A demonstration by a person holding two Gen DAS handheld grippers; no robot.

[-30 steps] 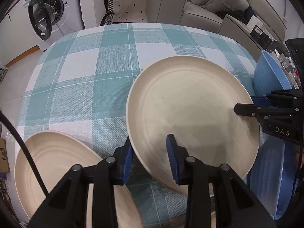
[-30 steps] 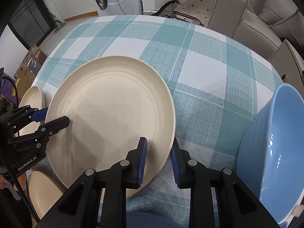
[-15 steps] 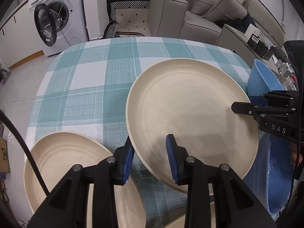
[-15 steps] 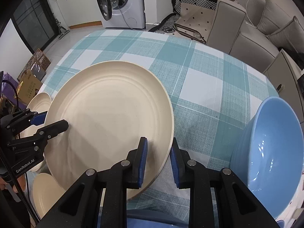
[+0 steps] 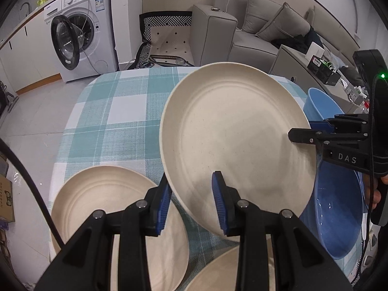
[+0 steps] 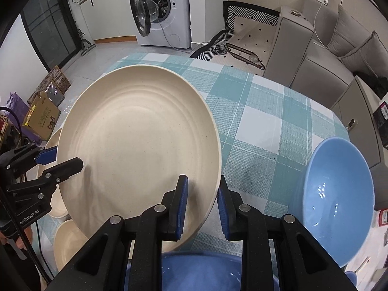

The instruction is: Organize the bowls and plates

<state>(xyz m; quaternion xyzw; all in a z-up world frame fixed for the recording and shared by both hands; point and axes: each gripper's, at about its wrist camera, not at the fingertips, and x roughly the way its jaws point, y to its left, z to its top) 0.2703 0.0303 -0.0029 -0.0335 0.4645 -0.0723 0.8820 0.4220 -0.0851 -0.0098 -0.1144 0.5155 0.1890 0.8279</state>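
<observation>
Large cream plate [image 5: 237,140] held off the checked tablecloth [image 5: 116,111] by both grippers at once, tilted, its upper face turned toward both cameras.

Left gripper [image 5: 191,201]: jaws pinching the plate's near-left rim. Rim passes between the two blue pads; one pad lies on the upper face, the other sits under the edge. In the right wrist view this gripper enters from the left of the plate, one finger over the face, the blue-tipped one behind the rim.

Right gripper [image 6: 201,206]: jaws pressed in on the opposite rim of the same plate, rim edge caught between the pads. Seen from the left wrist view, it reaches in from the plate's right side, black finger on the face, blue pad behind.

Places relative to the held plate:
- Second cream plate [image 5: 109,206] lies flat on the cloth below and left of it, partly under the left gripper's fingers.
- Third cream plate [image 5: 218,271], only an edge visible, directly below the held plate at the table's near edge.
- Blue bowl [image 6: 332,201] stands on the cloth to the right, apart from the plate.
- Another blue bowl [image 6: 198,271] sits just below the plate's near rim, mostly hidden behind the right gripper.
- Washing machine [image 5: 80,31], door open, on the floor beyond the table; grey sofa [image 5: 257,31] behind the plate's far edge.
</observation>
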